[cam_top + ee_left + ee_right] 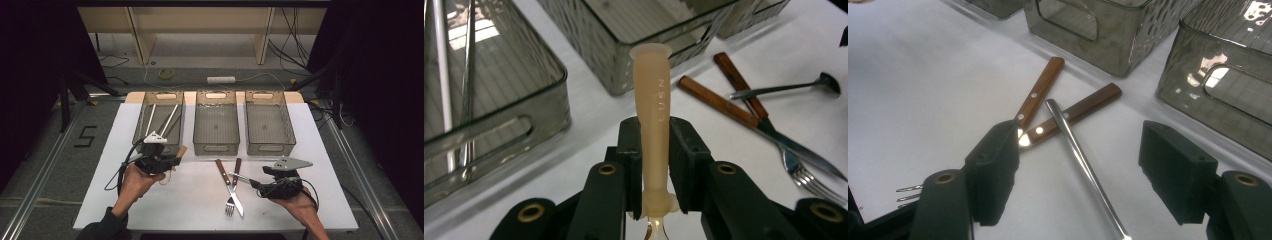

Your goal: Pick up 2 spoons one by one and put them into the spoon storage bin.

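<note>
In the high view, 3 grey bins [216,146] are lined up for sorting cutlery. In the left gripper view, a beige-handled utensil [653,107] is clamped tight, handle forward, presumably bound for a bin. In the right gripper view, jaws are spread wide around a steel handle [1083,165], apparently readied for grasping

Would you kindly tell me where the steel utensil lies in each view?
High view: steel utensil right of centre, just left of the right gripper.
Left gripper view: upper right, lying over one wooden handle.
Right gripper view: centre, between the open jaws.
Shared landmark: the crossed wooden handles that it touches.
</note>
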The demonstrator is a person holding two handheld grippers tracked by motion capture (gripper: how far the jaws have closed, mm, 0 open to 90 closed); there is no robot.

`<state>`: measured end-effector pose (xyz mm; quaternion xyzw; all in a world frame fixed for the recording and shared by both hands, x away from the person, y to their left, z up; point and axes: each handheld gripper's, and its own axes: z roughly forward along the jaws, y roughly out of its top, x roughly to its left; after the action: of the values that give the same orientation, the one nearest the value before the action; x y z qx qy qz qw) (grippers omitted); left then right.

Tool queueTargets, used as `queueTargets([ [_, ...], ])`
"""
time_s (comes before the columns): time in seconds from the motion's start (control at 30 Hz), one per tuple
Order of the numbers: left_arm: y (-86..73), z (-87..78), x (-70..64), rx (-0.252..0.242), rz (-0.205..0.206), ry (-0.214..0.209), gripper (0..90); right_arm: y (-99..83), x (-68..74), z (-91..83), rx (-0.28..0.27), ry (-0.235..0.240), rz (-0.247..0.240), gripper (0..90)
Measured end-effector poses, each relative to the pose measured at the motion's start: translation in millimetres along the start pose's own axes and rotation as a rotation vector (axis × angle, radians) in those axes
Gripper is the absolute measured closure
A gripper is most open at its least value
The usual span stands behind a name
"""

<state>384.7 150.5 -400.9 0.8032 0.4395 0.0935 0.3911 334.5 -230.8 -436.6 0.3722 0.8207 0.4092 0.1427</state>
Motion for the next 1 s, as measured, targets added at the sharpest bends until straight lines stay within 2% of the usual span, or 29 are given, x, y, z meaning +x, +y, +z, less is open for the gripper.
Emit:
queueTargets([
  [0.07,5.7,2.2,1.0,-0.008,-0.002,-0.014,76.0,-0.1,-0.2,0.2,0.0,0.0,-0.001,33.4],
  [0.13,10.7,5.4,0.9,-0.006,0.014,-0.005,76.0,-0.3,0.0,0.4,0.005,0.001,0.003,33.4],
  [0.4,27.4,15.5,-2.4,-0.018,0.035,-0.01,75.9,-0.4,-0.5,-0.1,0.001,0.0,0.003,33.5],
  [0.5,31.8,19.0,-2.3,-0.033,0.025,-0.016,75.9,-0.3,-0.4,-0.1,0.001,0.0,0.003,33.5],
  [0.77,48.2,31.6,-3.9,-0.053,0.035,-0.038,75.8,-0.4,-0.6,0.0,0.003,0.002,0.0,33.5],
  [1.0,61.6,42.1,-2.7,-0.075,0.029,-0.03,75.7,-0.7,-0.6,-0.2,0.005,0.002,-0.001,33.6],
])
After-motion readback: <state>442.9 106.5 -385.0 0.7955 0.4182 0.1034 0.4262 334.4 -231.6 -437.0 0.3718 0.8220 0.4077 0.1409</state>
